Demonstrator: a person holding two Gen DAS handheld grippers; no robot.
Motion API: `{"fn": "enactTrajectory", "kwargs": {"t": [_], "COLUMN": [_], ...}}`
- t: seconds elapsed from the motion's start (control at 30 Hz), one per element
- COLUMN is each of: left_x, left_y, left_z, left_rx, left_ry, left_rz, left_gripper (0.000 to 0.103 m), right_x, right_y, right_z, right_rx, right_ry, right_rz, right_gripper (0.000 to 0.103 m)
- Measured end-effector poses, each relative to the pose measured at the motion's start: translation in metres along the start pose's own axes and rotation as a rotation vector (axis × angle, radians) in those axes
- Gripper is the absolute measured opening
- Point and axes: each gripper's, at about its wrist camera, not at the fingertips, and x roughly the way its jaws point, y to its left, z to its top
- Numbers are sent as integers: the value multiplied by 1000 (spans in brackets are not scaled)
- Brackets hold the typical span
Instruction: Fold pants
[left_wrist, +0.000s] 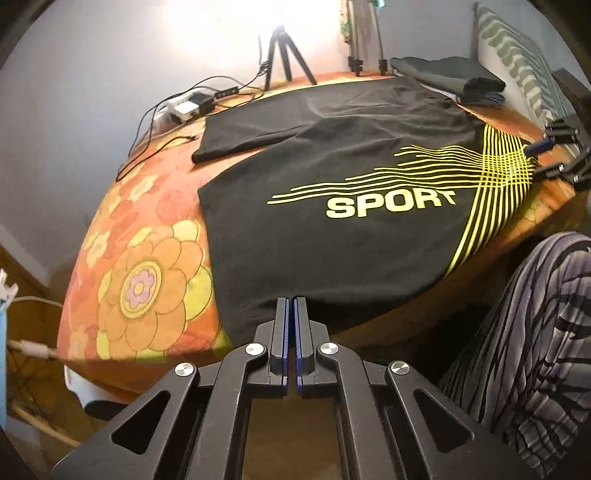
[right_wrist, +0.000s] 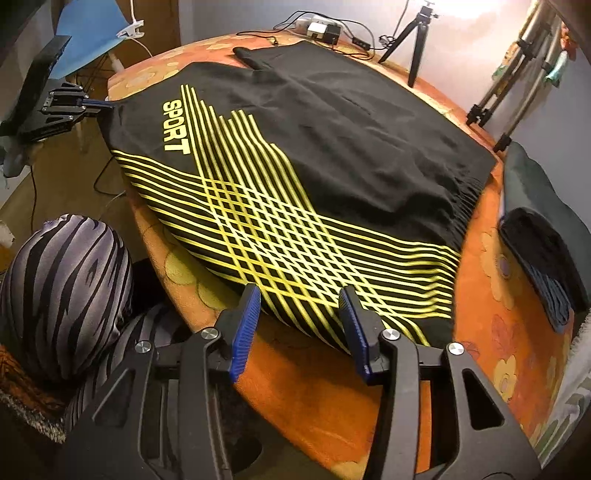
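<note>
Step in hand: first fold not yet made; I judge I am taking hold of the near edge of the pants (right_wrist: 303, 155) at two points.
Next move: my right gripper needs to close on the striped edge, then both edges lift and carry across together, kept level so the cloth does not bunch.
Pants, look: black shorts-length pair, yellow crossing stripes and "SPORT" print; gathered waistband at one end; two legs parted at the other; mostly flat, a few soft creases.
Pants, place: spread across the table (right_wrist: 491, 295), near edge hanging slightly over the rim.
Left gripper (left_wrist: 290, 301): jaws nearly together, pinching the hem edge of the near leg.
Right gripper (right_wrist: 297, 295): jaws wide apart, holding nothing, tips at the striped waist-side edge.
Table cover: orange floral cloth.
Beside: folded dark clothes (left_wrist: 448, 75) by the waistband end.
Far side: small tripod (left_wrist: 282, 55), power adapters and cables (left_wrist: 192, 103).
</note>
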Motion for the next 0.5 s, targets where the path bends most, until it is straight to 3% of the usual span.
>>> {"fn": "enactTrajectory", "kwargs": {"t": [0.23, 0.5], "left_x": [3, 9], "left_y": [11, 23], "left_z": [5, 12], "left_rx": [-40, -76], "left_ry": [-10, -13], "left_rz": [-13, -26], "left_gripper": [1, 1], "right_x": [-13, 13], "right_y": [-16, 15], "right_z": [-13, 1], "right_rx": [7, -123], "right_ry": [8, 34], "right_rz": [1, 22], "right_gripper": [47, 47]}}
